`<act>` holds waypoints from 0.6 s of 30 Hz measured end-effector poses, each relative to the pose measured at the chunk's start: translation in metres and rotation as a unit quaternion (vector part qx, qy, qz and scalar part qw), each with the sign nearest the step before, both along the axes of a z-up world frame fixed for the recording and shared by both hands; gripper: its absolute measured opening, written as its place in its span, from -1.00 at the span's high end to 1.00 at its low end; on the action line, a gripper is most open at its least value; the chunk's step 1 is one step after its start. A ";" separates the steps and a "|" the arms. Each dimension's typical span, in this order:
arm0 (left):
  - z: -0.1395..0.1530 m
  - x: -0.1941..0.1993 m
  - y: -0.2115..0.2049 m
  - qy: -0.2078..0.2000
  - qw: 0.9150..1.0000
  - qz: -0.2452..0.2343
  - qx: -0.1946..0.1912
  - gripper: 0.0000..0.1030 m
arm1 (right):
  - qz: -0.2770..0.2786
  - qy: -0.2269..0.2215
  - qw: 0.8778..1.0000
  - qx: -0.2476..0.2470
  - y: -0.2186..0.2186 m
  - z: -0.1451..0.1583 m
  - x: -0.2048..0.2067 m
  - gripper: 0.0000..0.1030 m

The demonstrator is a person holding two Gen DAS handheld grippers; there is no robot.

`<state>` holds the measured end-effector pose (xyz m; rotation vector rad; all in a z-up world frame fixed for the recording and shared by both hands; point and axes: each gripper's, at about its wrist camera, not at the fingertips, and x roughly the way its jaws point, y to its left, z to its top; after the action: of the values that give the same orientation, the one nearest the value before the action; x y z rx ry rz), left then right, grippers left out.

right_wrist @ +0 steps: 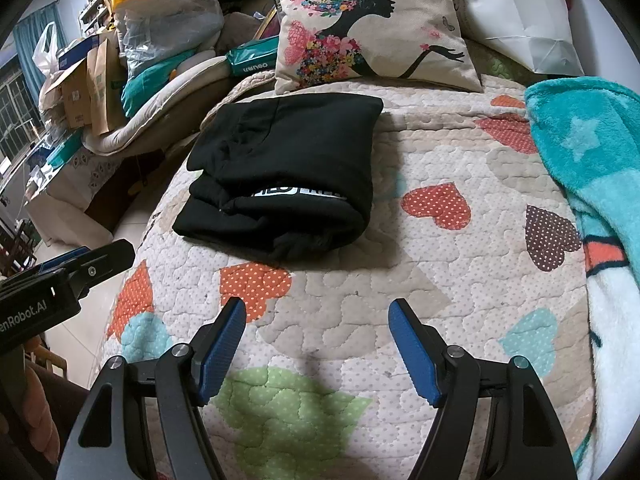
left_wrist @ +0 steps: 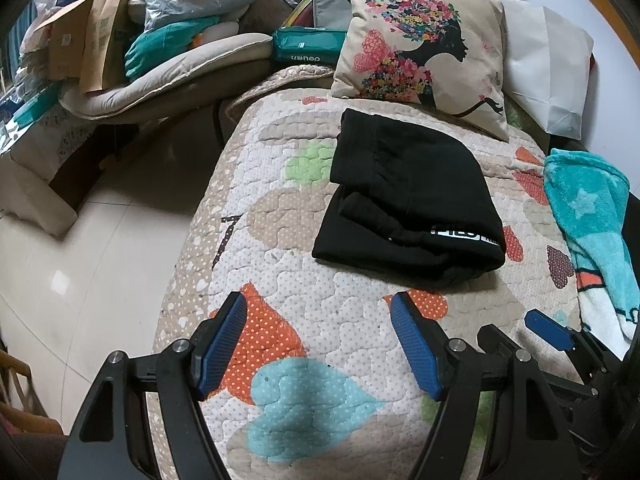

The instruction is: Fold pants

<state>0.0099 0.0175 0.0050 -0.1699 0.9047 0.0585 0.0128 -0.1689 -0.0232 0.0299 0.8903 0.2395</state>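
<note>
The black pants [left_wrist: 408, 196] lie folded in a compact stack on the heart-patterned quilt [left_wrist: 304, 276], with a white printed band showing at the front fold. They also show in the right wrist view [right_wrist: 284, 176]. My left gripper [left_wrist: 320, 304] is open and empty, held over the quilt short of the pants. My right gripper [right_wrist: 318, 308] is open and empty, also short of the pants. The right gripper shows at the lower right of the left wrist view [left_wrist: 552, 328]; the left gripper's body [right_wrist: 60, 280] shows at the left edge of the right wrist view.
A floral cushion [left_wrist: 424, 44] leans behind the pants. A teal star blanket [left_wrist: 592, 216] lies at the right. A white paper bag [left_wrist: 552, 68] stands at the back right. Piled bags, boxes and cushions [left_wrist: 132, 40] crowd the back left. Tiled floor [left_wrist: 80, 240] lies left of the quilt's edge.
</note>
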 end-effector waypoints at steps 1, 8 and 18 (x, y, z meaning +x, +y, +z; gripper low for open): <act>0.000 0.000 0.000 0.000 1.000 0.000 0.000 -0.43 | 0.000 0.000 1.000 0.000 0.000 0.000 0.000 -0.53; -0.002 0.000 0.000 0.002 1.000 0.001 -0.002 -0.43 | 0.000 0.001 1.000 -0.001 0.000 -0.001 0.000 -0.53; -0.003 -0.001 -0.001 -0.006 1.000 0.002 0.006 -0.43 | 0.001 0.001 1.000 -0.001 0.001 -0.003 -0.001 -0.54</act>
<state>0.0084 0.0168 0.0017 -0.1602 0.8926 0.0669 0.0114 -0.1675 -0.0262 0.0274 0.8920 0.2408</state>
